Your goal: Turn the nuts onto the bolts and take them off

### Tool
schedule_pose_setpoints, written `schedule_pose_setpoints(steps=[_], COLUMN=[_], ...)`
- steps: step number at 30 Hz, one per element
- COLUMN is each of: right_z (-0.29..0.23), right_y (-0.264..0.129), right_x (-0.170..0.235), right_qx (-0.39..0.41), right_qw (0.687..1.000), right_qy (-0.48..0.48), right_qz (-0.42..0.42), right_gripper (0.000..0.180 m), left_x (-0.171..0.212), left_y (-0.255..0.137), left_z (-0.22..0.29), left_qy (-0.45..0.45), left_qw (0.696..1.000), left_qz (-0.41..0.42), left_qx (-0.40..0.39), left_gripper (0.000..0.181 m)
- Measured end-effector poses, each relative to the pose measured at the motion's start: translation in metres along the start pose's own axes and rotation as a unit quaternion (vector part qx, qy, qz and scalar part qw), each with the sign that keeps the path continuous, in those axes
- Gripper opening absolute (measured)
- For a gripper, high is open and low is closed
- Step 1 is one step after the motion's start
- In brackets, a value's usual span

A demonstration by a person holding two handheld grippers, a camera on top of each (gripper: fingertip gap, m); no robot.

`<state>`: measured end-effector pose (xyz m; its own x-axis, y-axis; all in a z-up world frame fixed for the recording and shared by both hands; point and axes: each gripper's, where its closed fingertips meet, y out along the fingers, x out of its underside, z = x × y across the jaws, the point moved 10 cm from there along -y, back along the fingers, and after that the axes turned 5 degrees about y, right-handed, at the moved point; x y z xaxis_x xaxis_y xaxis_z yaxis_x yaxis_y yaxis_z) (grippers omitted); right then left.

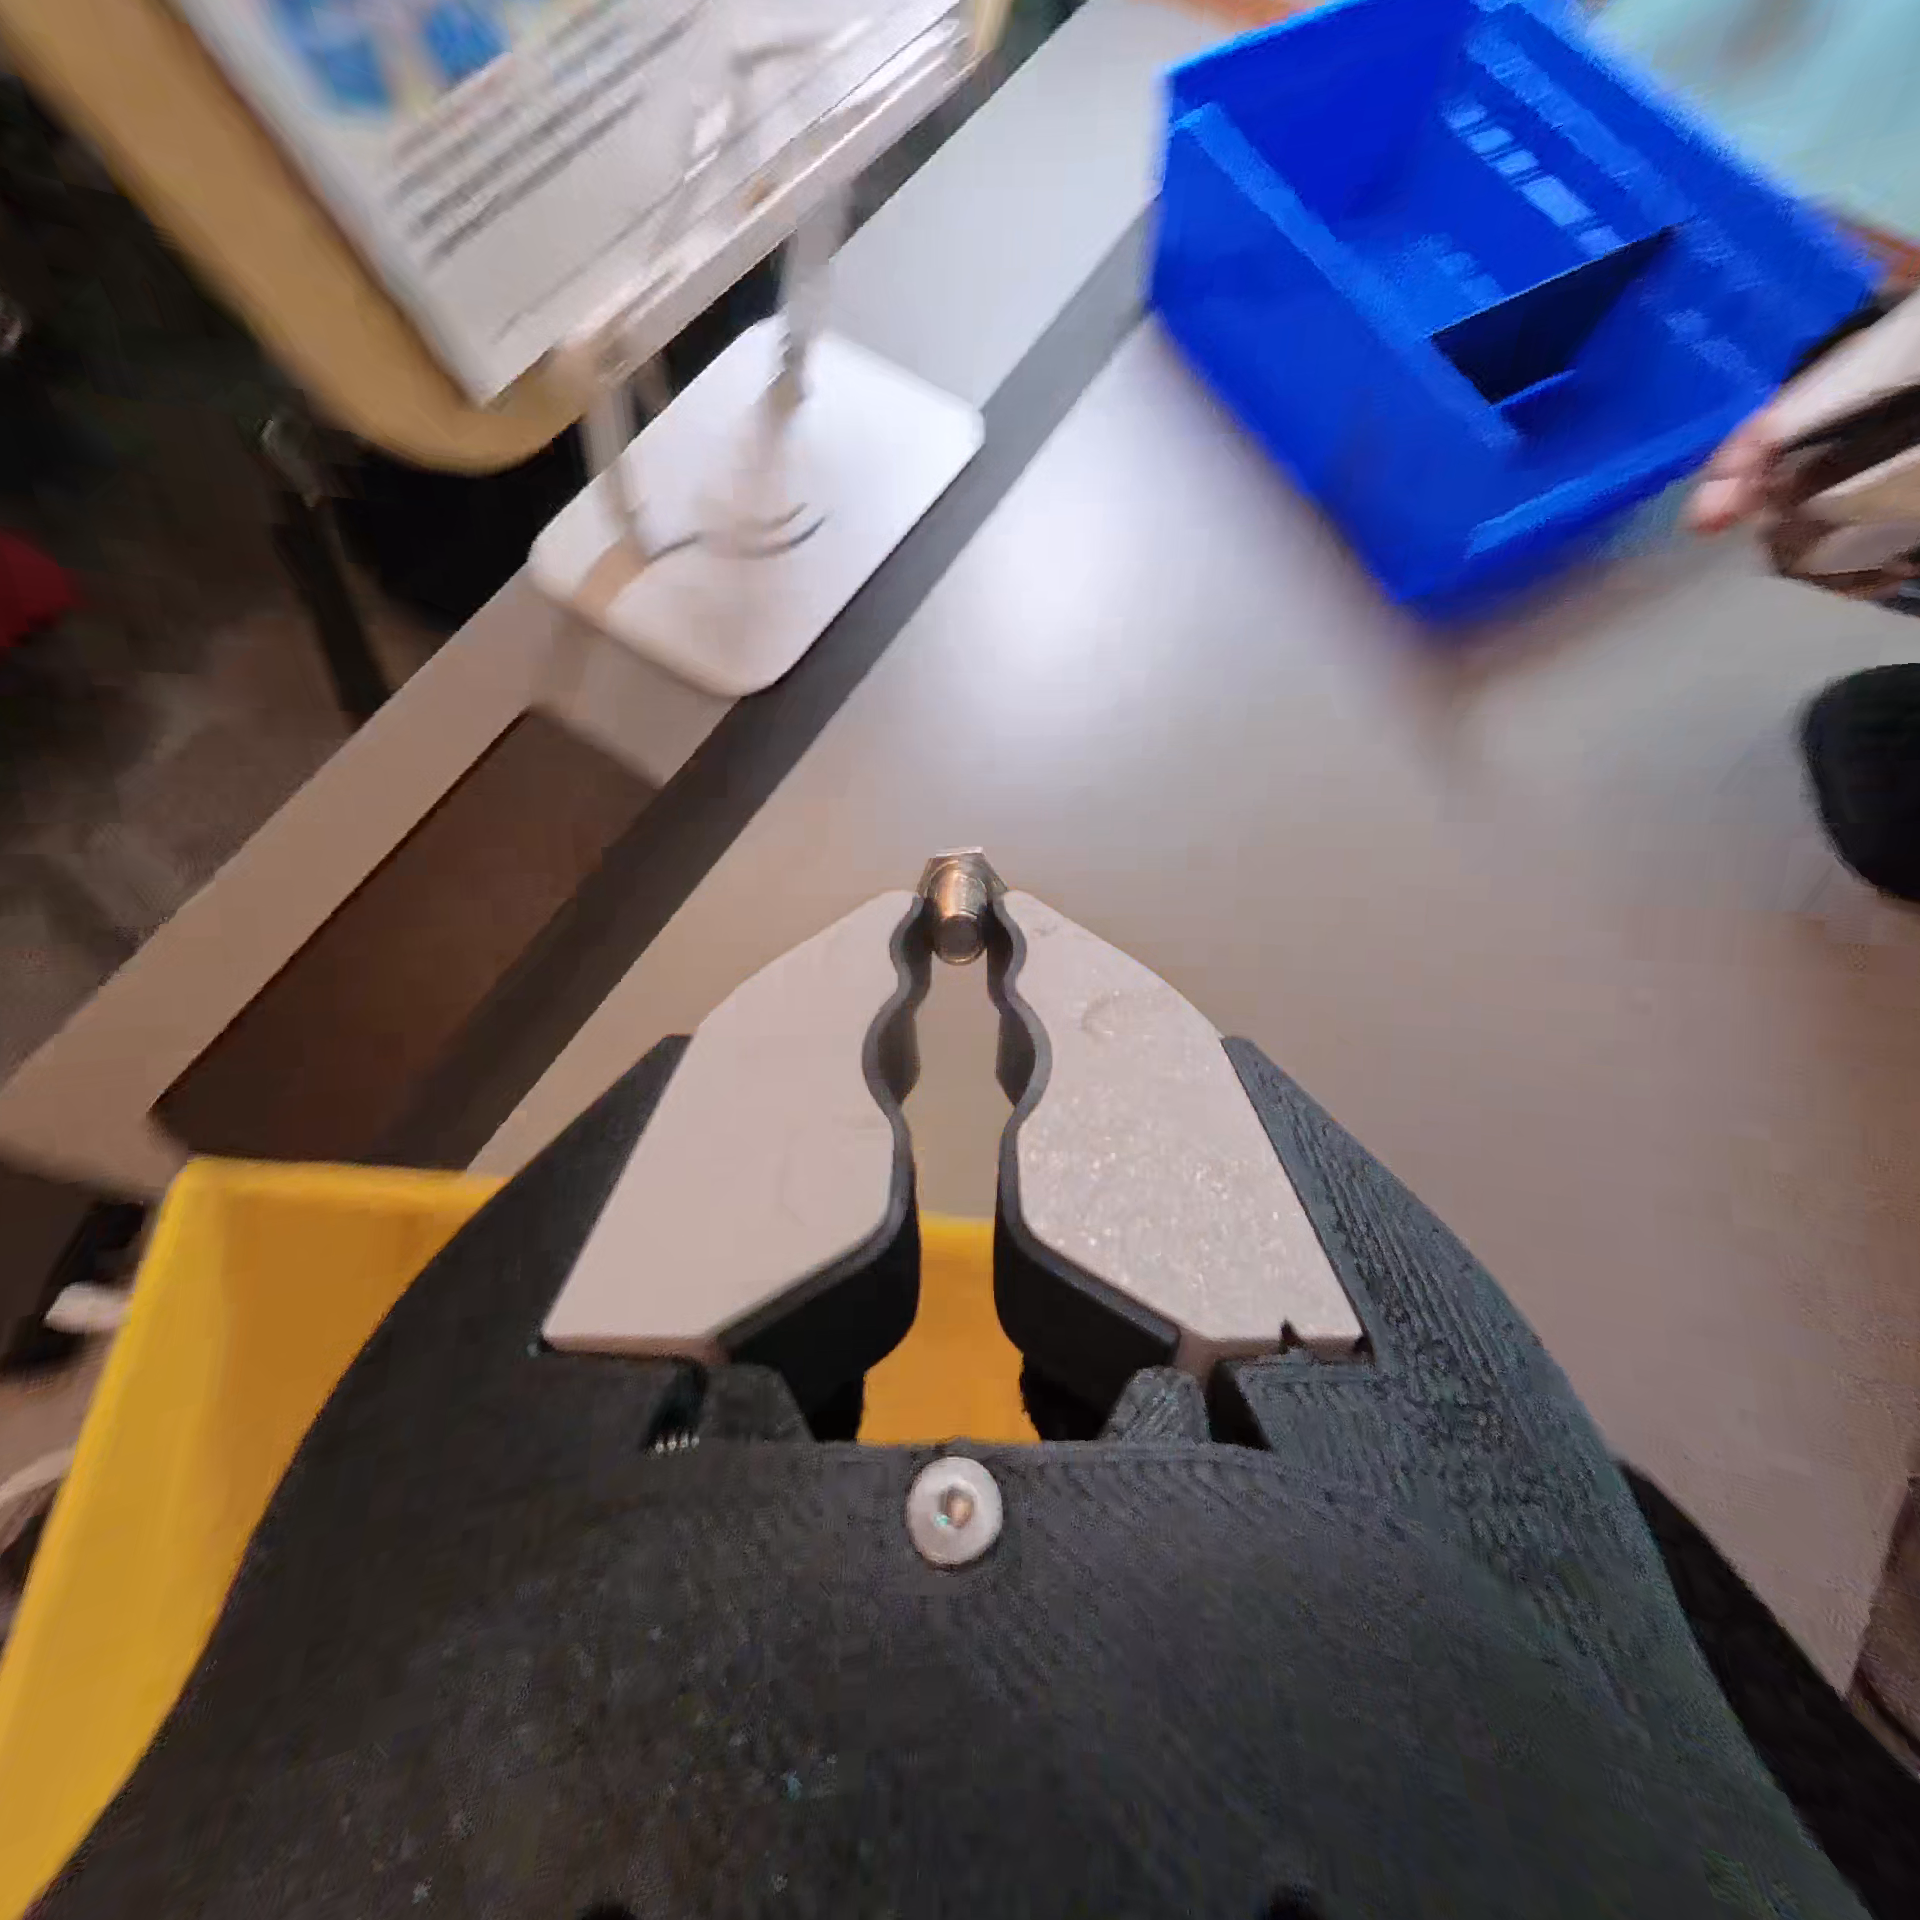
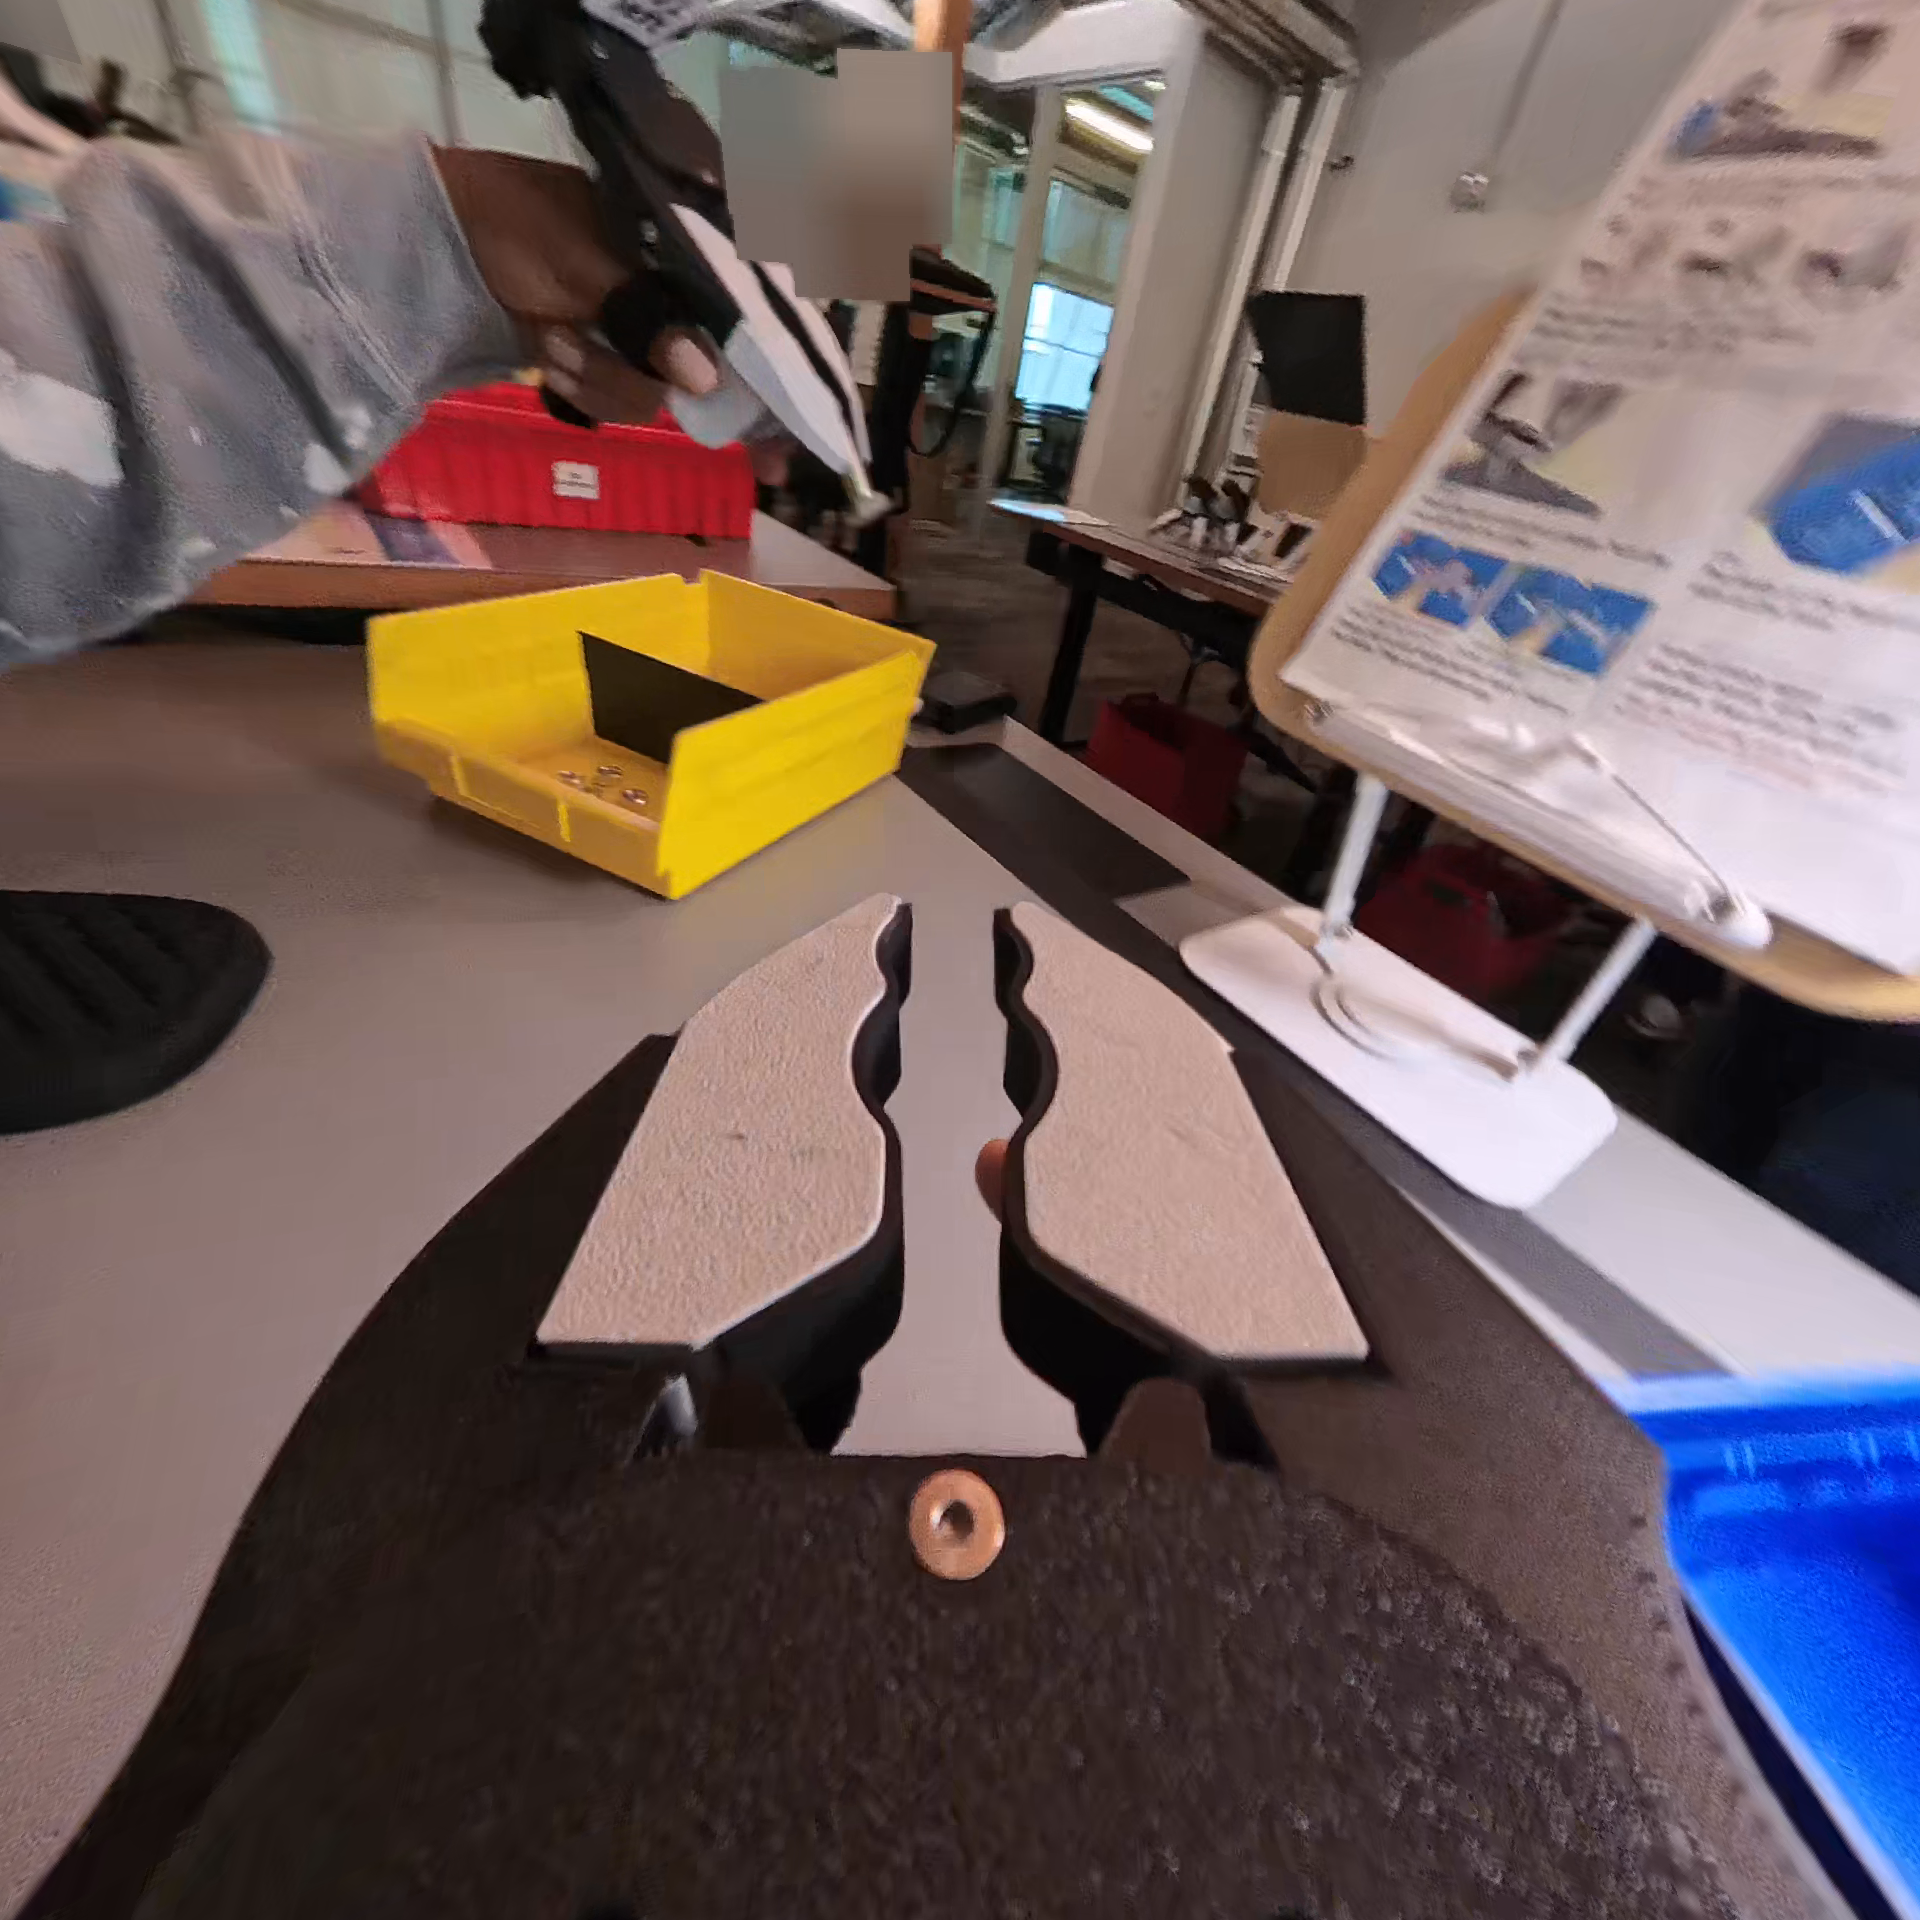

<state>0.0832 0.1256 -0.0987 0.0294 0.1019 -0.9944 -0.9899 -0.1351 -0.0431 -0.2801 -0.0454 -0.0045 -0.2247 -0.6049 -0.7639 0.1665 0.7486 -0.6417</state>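
In the left wrist view my left gripper (image 1: 956, 906) is shut on a small steel bolt (image 1: 958, 930), pinched at the fingertips with its hex end pointing away, above the grey table (image 1: 1299, 935). The same gripper, held by a hand, shows high up in the right wrist view (image 2: 868, 499), above the yellow bin (image 2: 800, 769). That bin holds several small nuts (image 2: 608, 779). My right gripper (image 2: 951, 920) is open a little and empty, low over the table.
A blue bin (image 1: 1351, 436) stands on the table, also at the lower right of the right wrist view (image 2: 1818, 1558). A white document stand (image 2: 1403, 1049) sits at the table edge. A black pad (image 2: 104, 997) lies left. A red bin (image 2: 561, 473) is on a farther table. My right fingertips sit around 25 centimeters from my left ones.
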Motion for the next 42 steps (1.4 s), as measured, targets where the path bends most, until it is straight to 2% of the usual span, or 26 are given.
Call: schedule_pose_setpoints(steps=[3, 5, 8, 10, 12, 14, 15, 23, 26, 30, 33, 35, 39, 41, 42], right_z=[-0.014, -0.024, -0.025, -0.028, -0.029, -0.027, -0.026, -0.026, -0.023, -0.013, -0.007, -0.009, -0.017, -0.021, -0.021], right_y=[0.034, 0.053, 0.071, 0.074, 0.075, 0.074, 0.073, 0.077, 0.075, 0.066, 0.063, 0.064, 0.067, 0.068, 0.068], right_x=[-0.041, -0.052, -0.038, -0.021, -0.008, -0.003, -0.001, 0.012, 0.014, 0.008, 0.005, 0.004, 0.006, 0.01, 0.011], right_qx=[-0.051, -0.068, -0.036, -0.066, -0.091, -0.106, -0.116, -0.153, -0.171, -0.156, -0.129, -0.141, -0.167, -0.173, -0.167], right_qw=[0.996, 0.991, 0.984, 0.982, 0.977, 0.981, 0.983, 0.985, 0.981, 0.983, 0.987, 0.987, 0.983, 0.98, 0.98], right_qy=[-0.053, -0.088, -0.14, -0.137, -0.141, -0.127, -0.113, -0.052, -0.046, -0.05, -0.055, -0.036, -0.035, -0.057, -0.069], right_qz=[-0.042, -0.077, -0.104, -0.114, -0.13, -0.103, -0.091, -0.056, -0.083, -0.085, -0.082, -0.067, -0.068, -0.081, -0.081], right_gripper=[0.025, 0.034, 0.041, 0.04, 0.034, 0.005, 0.0, 0.0, 0.018, 0.022, 0.03, 0.035, 0.031, 0.018, 0.018], left_x=[-0.028, -0.037, -0.036, -0.032, -0.031, -0.03, -0.028, -0.023, -0.023, -0.02, -0.018, -0.017, -0.015, -0.014, -0.014], left_y=[0.023, 0.04, 0.063, 0.075, 0.083, 0.085, 0.085, 0.09, 0.087, 0.081, 0.08, 0.082, 0.09, 0.094, 0.095], left_z=[0.068, 0.106, 0.143, 0.154, 0.157, 0.157, 0.156, 0.15, 0.147, 0.143, 0.144, 0.146, 0.154, 0.158, 0.159], left_qy=[0.045, 0.067, 0.087, 0.092, 0.096, 0.093, 0.09, 0.071, 0.063, 0.06, 0.065, 0.072, 0.092, 0.1, 0.101], left_qw=[0.996, 0.992, 0.986, 0.983, 0.981, 0.979, 0.978, 0.977, 0.978, 0.981, 0.981, 0.981, 0.979, 0.978, 0.979], left_qz=[0.059, 0.088, 0.104, 0.105, 0.091, 0.097, 0.1, 0.106, 0.116, 0.112, 0.101, 0.092, 0.056, 0.044, 0.04], left_qx=[0.047, 0.058, 0.092, 0.117, 0.139, 0.152, 0.157, 0.168, 0.16, 0.149, 0.15, 0.153, 0.175, 0.177, 0.173], left_gripper=[0.01, 0.011, 0.011, 0.01, 0.01, 0.01, 0.01, 0.011, 0.011, 0.011, 0.011, 0.011, 0.011, 0.011, 0.011])
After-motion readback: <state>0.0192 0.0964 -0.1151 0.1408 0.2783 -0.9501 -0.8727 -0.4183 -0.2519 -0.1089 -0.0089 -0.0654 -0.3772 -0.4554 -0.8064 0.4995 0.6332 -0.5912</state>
